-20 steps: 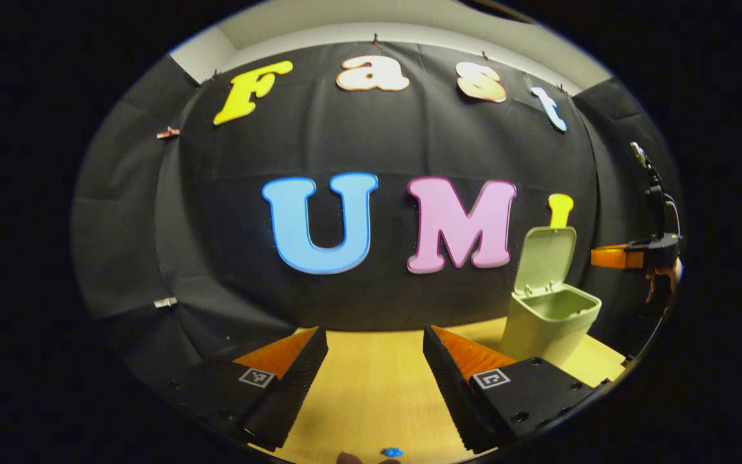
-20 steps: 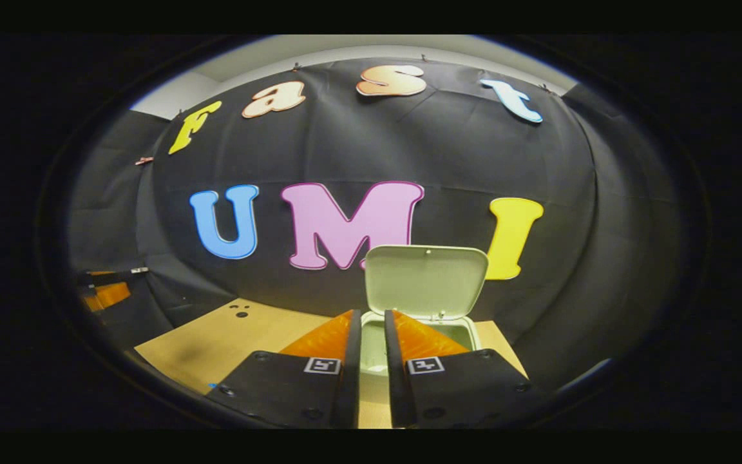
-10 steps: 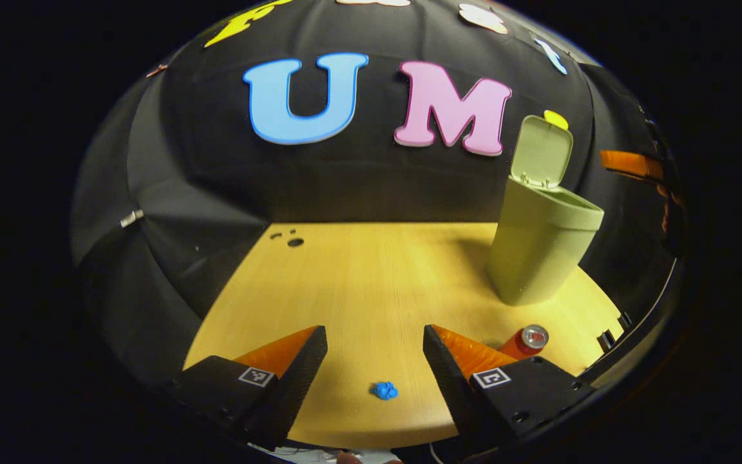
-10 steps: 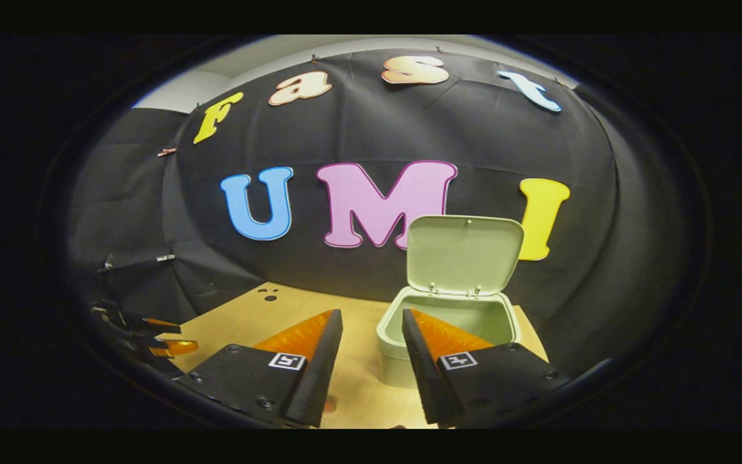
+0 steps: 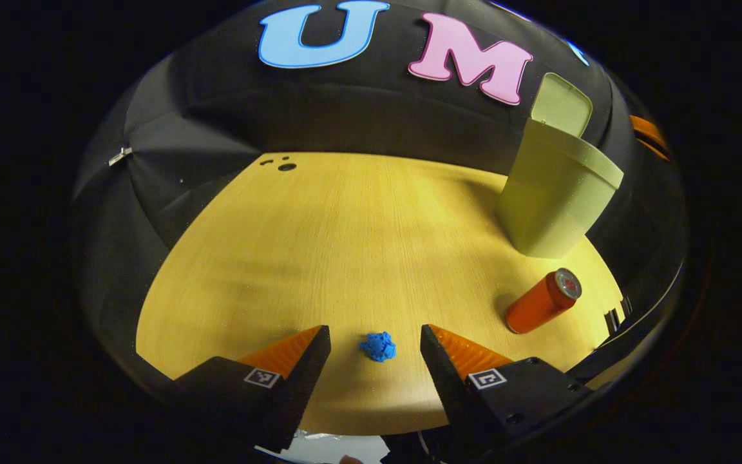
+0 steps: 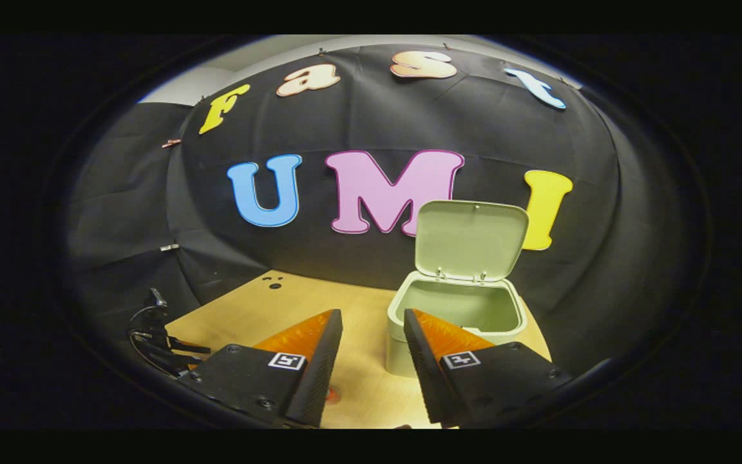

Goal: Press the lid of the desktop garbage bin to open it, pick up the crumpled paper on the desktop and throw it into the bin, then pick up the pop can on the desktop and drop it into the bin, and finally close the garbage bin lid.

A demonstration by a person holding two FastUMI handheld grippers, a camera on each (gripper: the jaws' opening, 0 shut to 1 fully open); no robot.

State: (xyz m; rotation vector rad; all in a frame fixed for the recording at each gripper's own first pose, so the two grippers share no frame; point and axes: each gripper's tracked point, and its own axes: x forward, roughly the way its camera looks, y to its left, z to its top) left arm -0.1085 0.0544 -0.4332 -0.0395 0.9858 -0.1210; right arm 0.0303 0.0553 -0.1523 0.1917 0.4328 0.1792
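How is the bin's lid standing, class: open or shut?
Open. The lid stands upright behind the bin, whose hollow inside shows.

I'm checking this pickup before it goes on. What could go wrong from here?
1. The crumpled paper is small beside the wide-open left gripper, so the fingers may close past it or nudge it away.
2. The pop can lies on its side near the table edge; a bump could roll it off.
3. The bin lid stands open above the bin; the right gripper, close by, might knock it shut.
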